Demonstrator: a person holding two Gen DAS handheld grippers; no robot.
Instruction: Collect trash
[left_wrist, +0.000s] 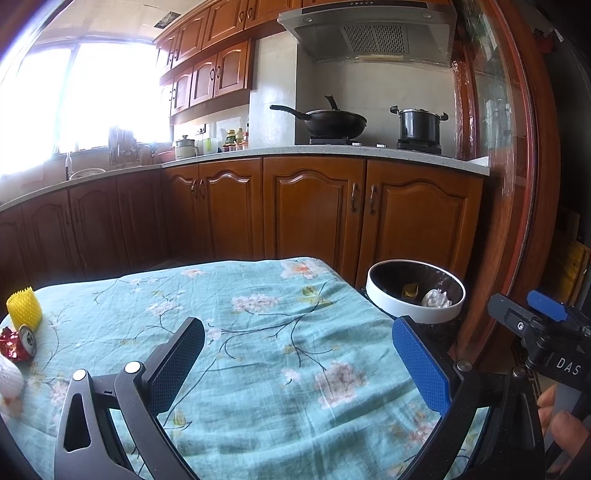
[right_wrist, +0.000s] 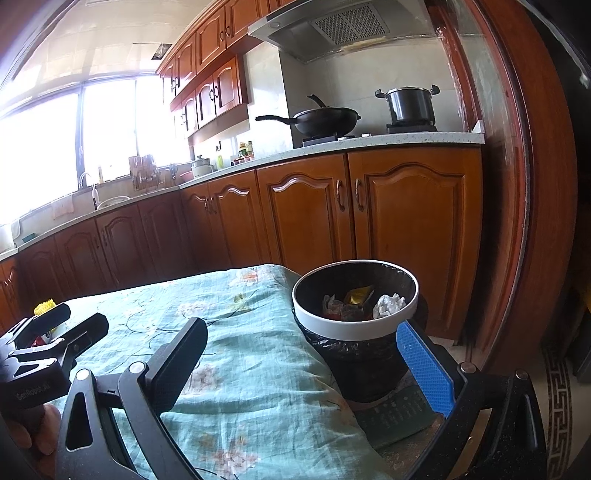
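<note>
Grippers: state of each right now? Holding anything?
Left gripper: open, empty, over the tablecloth.
Right gripper: open, empty, beside the trash bin.

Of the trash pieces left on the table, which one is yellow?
The yellow foam net, standing at the far left edge of the tablecloth. The crushed can and red wrapper beside it are not yellow.
</note>
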